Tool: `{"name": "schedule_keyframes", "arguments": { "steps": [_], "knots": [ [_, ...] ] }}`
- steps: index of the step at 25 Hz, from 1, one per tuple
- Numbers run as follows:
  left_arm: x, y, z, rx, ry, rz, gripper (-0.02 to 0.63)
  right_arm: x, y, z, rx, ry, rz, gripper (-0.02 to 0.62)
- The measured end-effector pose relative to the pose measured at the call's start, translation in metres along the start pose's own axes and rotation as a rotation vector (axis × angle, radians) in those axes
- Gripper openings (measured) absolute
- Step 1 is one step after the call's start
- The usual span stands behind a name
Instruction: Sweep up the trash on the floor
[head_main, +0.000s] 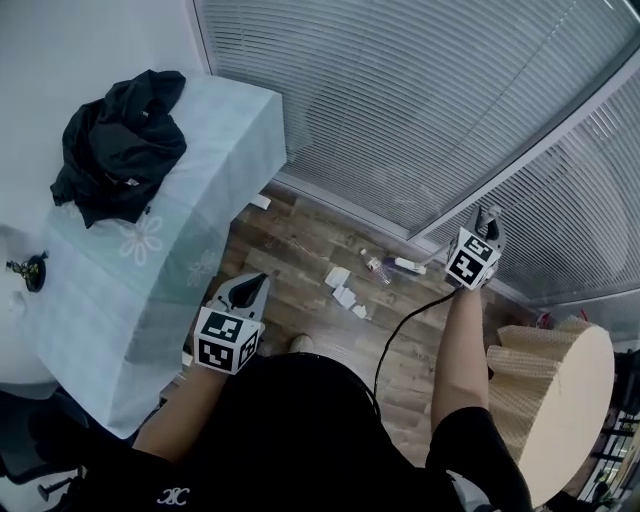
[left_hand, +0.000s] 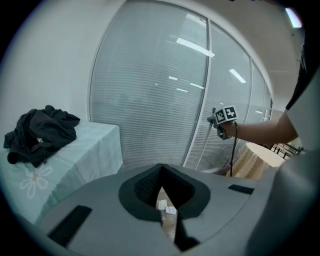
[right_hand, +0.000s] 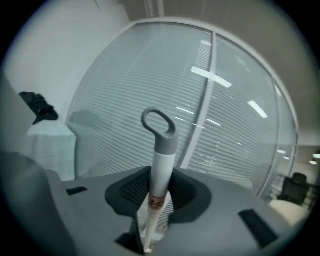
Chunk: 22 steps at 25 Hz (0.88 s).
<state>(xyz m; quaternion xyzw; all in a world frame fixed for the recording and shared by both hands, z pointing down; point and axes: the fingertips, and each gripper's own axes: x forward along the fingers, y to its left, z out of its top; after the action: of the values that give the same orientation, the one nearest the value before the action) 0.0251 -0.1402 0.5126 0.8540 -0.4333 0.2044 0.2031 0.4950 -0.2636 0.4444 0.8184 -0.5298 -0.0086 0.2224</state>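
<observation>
Trash lies on the wooden floor (head_main: 300, 250): white paper scraps (head_main: 342, 288), a small bottle (head_main: 377, 266) and a white piece (head_main: 408, 266) by the window base. My right gripper (head_main: 487, 222) is held up near the blinds, shut on a broom handle (right_hand: 159, 175), white with a grey loop top (right_hand: 159, 125); the broom's lower part is hidden. My left gripper (head_main: 250, 292) is shut and holds nothing, beside the table's corner. The scraps (left_hand: 166, 207) show just past its jaws (left_hand: 162, 212). The right gripper (left_hand: 225, 117) also shows in the left gripper view.
A table with a pale green cloth (head_main: 160, 260) stands at left, a black garment (head_main: 120, 145) heaped on it. Window blinds (head_main: 420, 100) run along the far side. A round wicker piece (head_main: 550, 390) stands at right. A black cable (head_main: 400, 325) hangs from the right gripper.
</observation>
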Motion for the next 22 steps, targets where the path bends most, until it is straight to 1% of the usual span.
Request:
{"name": "schedule_keyframes", "arguments": {
  "steps": [2, 3, 5, 6, 8, 10, 12, 16, 22],
  "knots": [
    [-0.004, -0.002, -0.005, 0.01, 0.026, 0.007, -0.006, 0.02, -0.029, -0.008, 0.112, 0.022, -0.116, 0.108],
    [-0.007, -0.003, -0.008, 0.018, 0.043, 0.012, -0.005, 0.029, -0.04, -0.016, 0.156, 0.037, -0.157, 0.106],
    [-0.013, -0.004, -0.018, 0.033, 0.084, 0.026, -0.006, 0.047, -0.049, -0.042, 0.22, 0.089, -0.194, 0.104],
    [-0.016, -0.003, -0.025, 0.039, 0.107, 0.034, -0.006, 0.055, -0.047, -0.057, 0.242, 0.118, -0.186, 0.104],
    [-0.024, 0.0, -0.039, 0.041, 0.15, 0.051, -0.005, 0.062, -0.03, -0.082, 0.252, 0.155, -0.131, 0.101],
    [-0.03, 0.004, -0.052, 0.03, 0.186, 0.066, -0.006, 0.063, -0.01, -0.097, 0.222, 0.175, -0.079, 0.101],
    [-0.031, 0.007, -0.055, 0.025, 0.2, 0.074, -0.006, 0.061, 0.006, -0.103, 0.195, 0.185, -0.049, 0.101],
    [-0.025, 0.008, -0.051, 0.03, 0.188, 0.062, -0.006, 0.046, 0.033, -0.094, 0.147, 0.162, 0.007, 0.101],
    [-0.013, -0.004, -0.038, 0.043, 0.155, 0.016, -0.006, 0.01, 0.071, -0.064, 0.089, 0.112, 0.137, 0.101]
  ]
}}
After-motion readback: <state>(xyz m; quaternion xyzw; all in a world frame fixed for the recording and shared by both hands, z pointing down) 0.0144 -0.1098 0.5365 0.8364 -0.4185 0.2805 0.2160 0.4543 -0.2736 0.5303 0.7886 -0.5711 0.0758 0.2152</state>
